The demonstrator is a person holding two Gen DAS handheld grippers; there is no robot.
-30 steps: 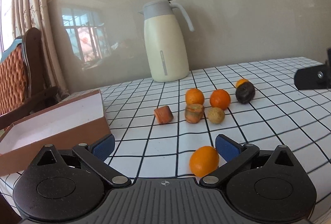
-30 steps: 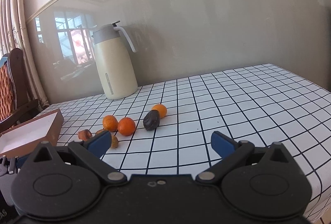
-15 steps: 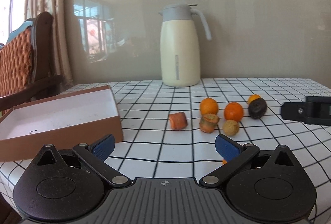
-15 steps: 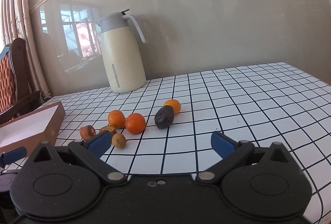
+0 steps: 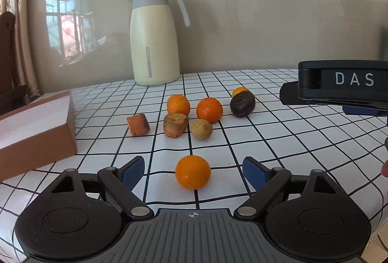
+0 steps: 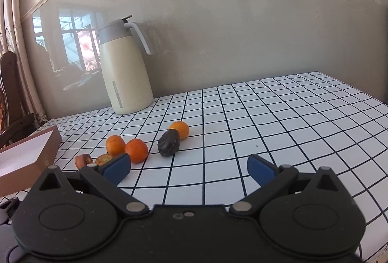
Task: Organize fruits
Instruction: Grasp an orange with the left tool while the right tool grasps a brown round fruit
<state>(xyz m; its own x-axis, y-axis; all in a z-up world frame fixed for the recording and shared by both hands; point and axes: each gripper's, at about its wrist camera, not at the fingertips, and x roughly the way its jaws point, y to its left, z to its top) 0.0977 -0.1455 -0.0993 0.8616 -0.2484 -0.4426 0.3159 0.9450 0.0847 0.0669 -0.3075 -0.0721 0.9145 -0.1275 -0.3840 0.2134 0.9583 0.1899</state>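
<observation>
A person's left gripper (image 5: 192,172) lines up on a lone orange (image 5: 192,172) at the near edge of the table, its blue pads standing well to either side of the fruit and not yet touching it; the jaws have just been closing from their widest, with the orange between them, apparently the start of a pick for the brown cardboard box (image 5: 36,127) that waits open at the left. The right gripper (image 6: 188,169) hangs idle with its jaws spread wide and nothing between them, seemingly kept clear while the other hand works. Farther back a loose cluster awaits sorting: two oranges (image 5: 178,105), a dark, wrinkled fruit (image 5: 242,102) with a small orange (image 5: 238,91) just behind it, a pale round fruit (image 5: 201,129) and two stubby orange-brown pieces (image 5: 138,124). The table (image 6: 291,117) wears a white cloth ruled in black squares, wrinkled near the front. A cream jug (image 5: 154,44) with a grey lid stands against a glossy beige wall panel that mirrors a bright window; a wooden chair (image 6: 9,83) and pale curtains (image 5: 12,20) fill the left edge
</observation>
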